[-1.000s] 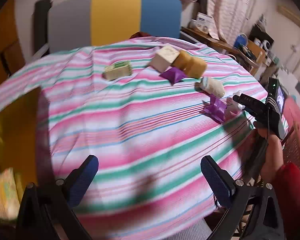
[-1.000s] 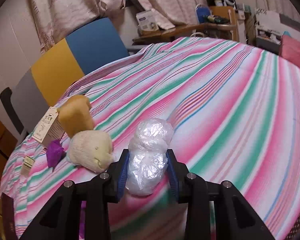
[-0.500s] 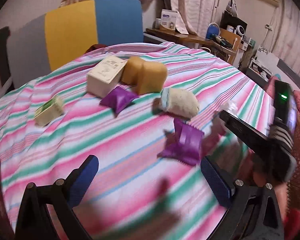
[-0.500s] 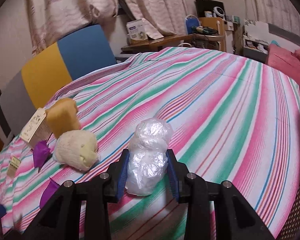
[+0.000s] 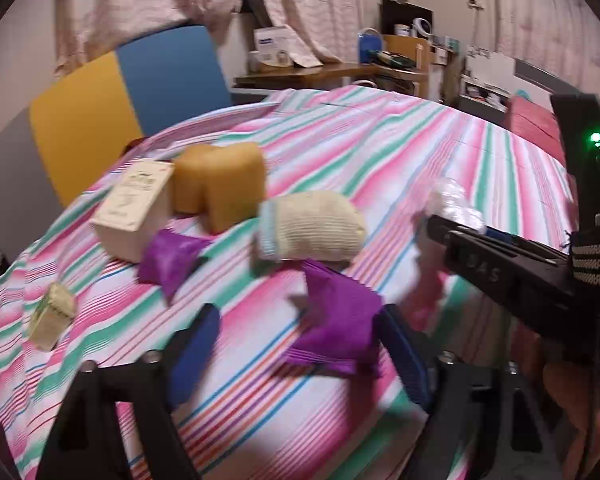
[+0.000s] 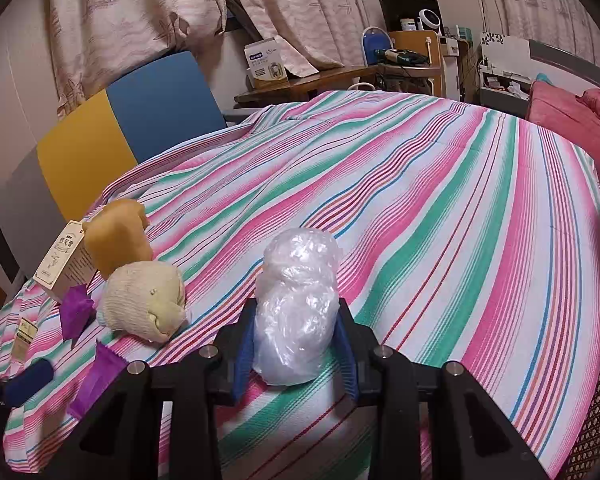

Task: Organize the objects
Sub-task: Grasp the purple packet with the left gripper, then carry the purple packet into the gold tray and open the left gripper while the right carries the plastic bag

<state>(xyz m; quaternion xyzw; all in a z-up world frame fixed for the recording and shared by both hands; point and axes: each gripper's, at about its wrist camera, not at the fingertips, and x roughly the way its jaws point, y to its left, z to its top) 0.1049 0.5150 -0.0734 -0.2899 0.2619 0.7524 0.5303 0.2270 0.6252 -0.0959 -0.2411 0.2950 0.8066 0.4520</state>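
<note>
On the striped tablecloth [image 5: 380, 148] a purple packet [image 5: 336, 320] lies between the pads of my left gripper [image 5: 300, 356]. Its jaws are closing; the packet sits by the right pad, and the left pad stands clear of it. My right gripper [image 6: 296, 344] is shut on a clear plastic bundle [image 6: 296, 308] that rests on the cloth; the left wrist view shows this gripper at the right [image 5: 500, 272]. Behind lie a cream knitted bundle [image 5: 312, 228], a yellow block [image 5: 220, 184], a beige box [image 5: 134, 208], a second purple packet [image 5: 168, 256] and a small green packet [image 5: 52, 316].
A yellow and blue chair back [image 5: 120, 92] stands behind the table. A cluttered wooden desk [image 6: 340, 76] and red bedding [image 6: 572, 108] lie beyond the far edge. The cloth's right half [image 6: 460, 220] carries nothing.
My left gripper has swept rightwards across the table and down to the purple packet, and its jaws have narrowed. The right gripper has kept still with the plastic bundle.
</note>
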